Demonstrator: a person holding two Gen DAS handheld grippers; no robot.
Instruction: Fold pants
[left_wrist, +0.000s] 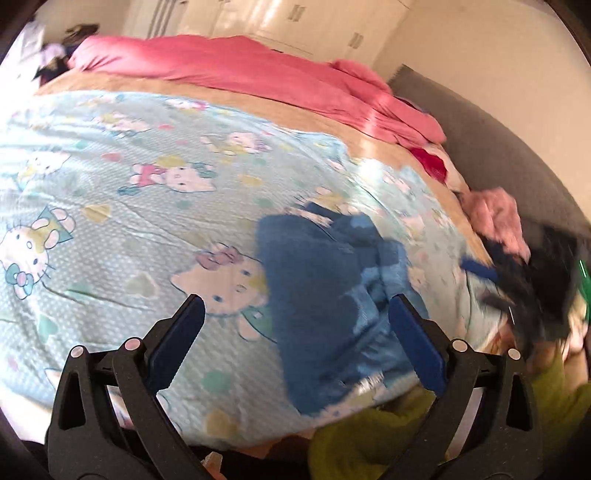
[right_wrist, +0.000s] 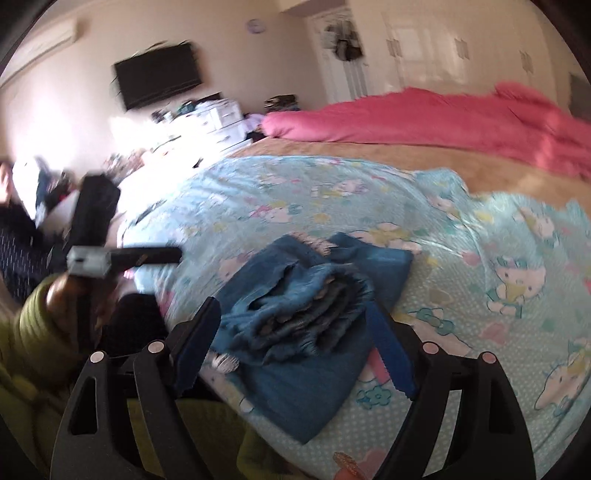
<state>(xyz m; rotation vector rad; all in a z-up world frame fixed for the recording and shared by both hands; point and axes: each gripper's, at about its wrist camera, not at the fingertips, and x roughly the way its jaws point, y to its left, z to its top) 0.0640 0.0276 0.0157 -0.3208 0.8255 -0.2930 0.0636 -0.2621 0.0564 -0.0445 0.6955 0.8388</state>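
Folded blue jeans (right_wrist: 314, 306) with frayed hems lie in a stack on the light blue cartoon-cat sheet (right_wrist: 461, 295), near the bed's front edge. My right gripper (right_wrist: 291, 308) hovers over the stack, jaws wide, with the pads off the cloth. In the left wrist view the same jeans (left_wrist: 317, 295) lie just ahead. My left gripper (left_wrist: 295, 301) is open with nothing in it. The right gripper (left_wrist: 517, 291) shows as a dark blur at the right. The left gripper (right_wrist: 147, 254) is blurred at the left, held by a hand in a green sleeve (right_wrist: 33, 317).
A pink duvet (left_wrist: 258, 74) is bunched along the far side of the bed, on a tan blanket (left_wrist: 258, 103). A pink garment (left_wrist: 498, 218) lies by the grey headboard (left_wrist: 498, 147). A wall television (right_wrist: 159, 74) and white drawers (right_wrist: 218, 118) stand beyond the bed.
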